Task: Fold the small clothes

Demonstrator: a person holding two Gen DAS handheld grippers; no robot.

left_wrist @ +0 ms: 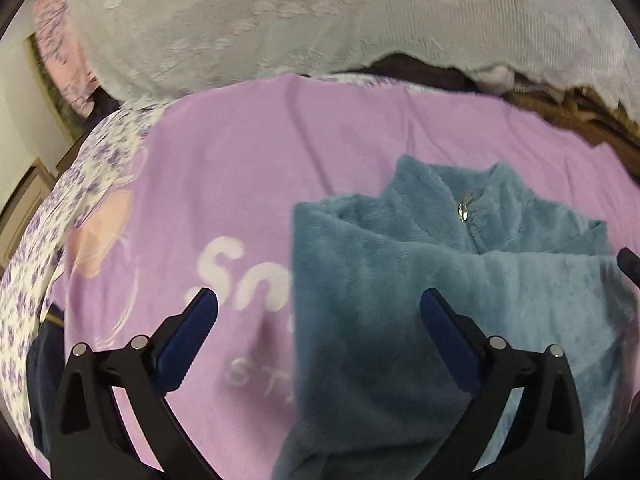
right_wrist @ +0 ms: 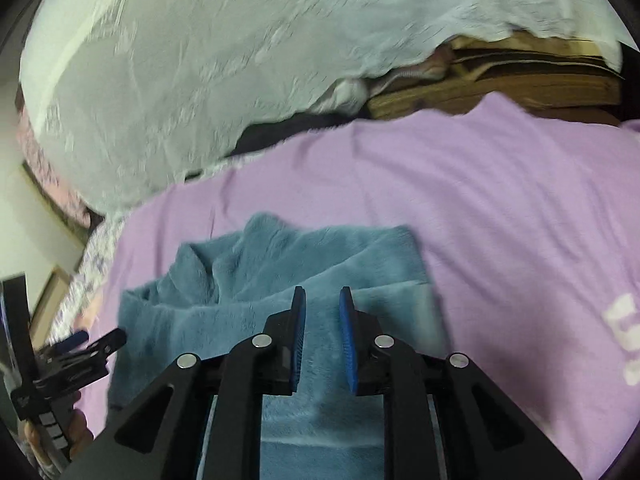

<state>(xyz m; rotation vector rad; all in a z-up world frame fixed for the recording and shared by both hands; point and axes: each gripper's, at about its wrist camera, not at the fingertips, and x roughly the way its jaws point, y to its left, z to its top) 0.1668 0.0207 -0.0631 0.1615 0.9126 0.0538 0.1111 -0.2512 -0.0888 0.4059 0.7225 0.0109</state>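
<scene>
Covering most of both views: lilac blanket [left_wrist: 224, 184] with white lettering, no containers seen. White lace cloth [left_wrist: 280, 20] across the upper frame; brown folded stack [right_wrist: 520, 80] at upper right of the right wrist view. Blue fleece jacket [left_wrist: 400, 280], folded, lies on the blanket at lower right of the left wrist view, collar and zip pull toward the top of the frame, long axis running top to bottom. Left gripper [left_wrist: 320, 308]: fingers spread wide, empty. Right gripper [right_wrist: 322, 300]: fingers narrowly parted above the fleece, gripping nothing.
</scene>
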